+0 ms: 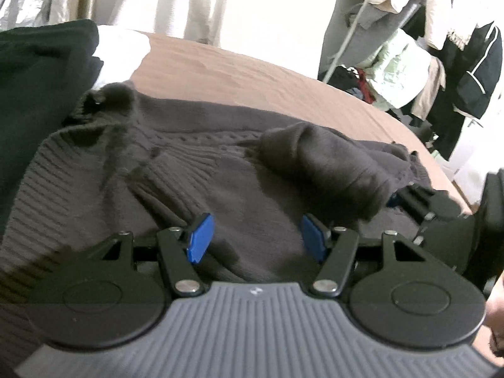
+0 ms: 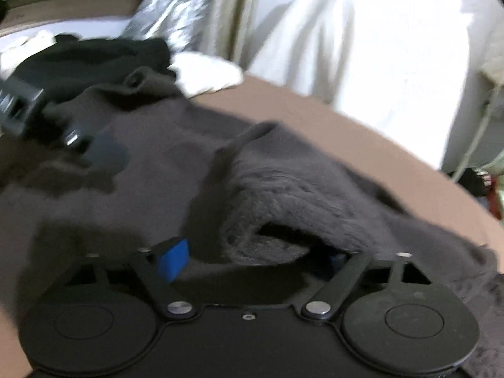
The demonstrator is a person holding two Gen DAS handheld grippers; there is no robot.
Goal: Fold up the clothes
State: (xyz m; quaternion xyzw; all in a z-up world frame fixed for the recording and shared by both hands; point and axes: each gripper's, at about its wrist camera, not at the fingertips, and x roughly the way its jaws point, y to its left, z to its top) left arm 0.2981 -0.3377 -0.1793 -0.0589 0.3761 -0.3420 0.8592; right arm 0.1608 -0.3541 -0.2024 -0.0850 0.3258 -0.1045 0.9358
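Note:
A dark grey knit sweater [image 1: 195, 163] lies spread on a brown bed sheet [image 1: 220, 66]. One sleeve [image 1: 321, 170] is folded in over the body, and a ribbed cuff [image 1: 170, 182] lies to its left. My left gripper [image 1: 256, 237] hovers open over the sweater's middle with only flat fabric below its blue pads [image 1: 200, 237]. In the right wrist view my right gripper [image 2: 255, 260] is open at the sleeve's end [image 2: 267, 242]. The cuff droops between its fingers and hides the right pad, while the left pad [image 2: 173, 260] stands free. Each gripper shows in the other's view, the right gripper [image 1: 431, 204] and the left gripper [image 2: 72, 138].
A pile of black clothes [image 1: 37, 88] and a white cloth [image 1: 123, 50] sit at the bed's far left. Pale curtains [image 1: 189, 0] hang behind. A crowded clothes rack [image 1: 441, 63] stands past the bed's right edge. A hand [image 1: 496, 315] shows at the lower right.

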